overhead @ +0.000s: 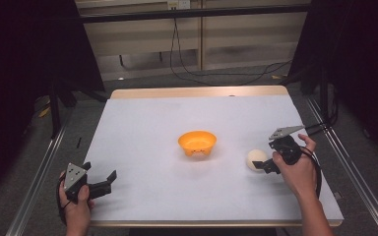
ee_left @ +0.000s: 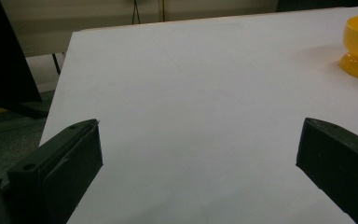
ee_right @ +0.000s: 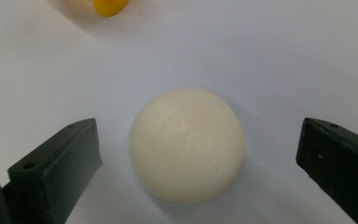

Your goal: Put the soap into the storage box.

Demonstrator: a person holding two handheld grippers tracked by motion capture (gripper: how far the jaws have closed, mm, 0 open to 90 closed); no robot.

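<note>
Two open jaws bracket the ball [ee_right: 186,145], nothing gripped yet.
The right gripper [overhead: 266,165] sits at the ball's 3 o'clock, jaws wide either side; the ball lies on the table at the bowl's [overhead: 197,142] 4 o'clock. The left gripper [overhead: 106,182] idles open, far off.

You have one cream ball [ee_right: 187,145] on the white table [overhead: 152,128], lying between the spread jaws of your right gripper [overhead: 267,164], touching neither. You have one orange bowl [overhead: 197,142], standing beyond those jaws, well ahead of the ball, and off to the far right of your left gripper's [ee_left: 200,154] jaws. Two grippers are in your hands, one each, and each shows two black jaws, four in all. Between your left gripper's jaws lies bare white table. One table carries it all: one ball, one bowl.
</note>
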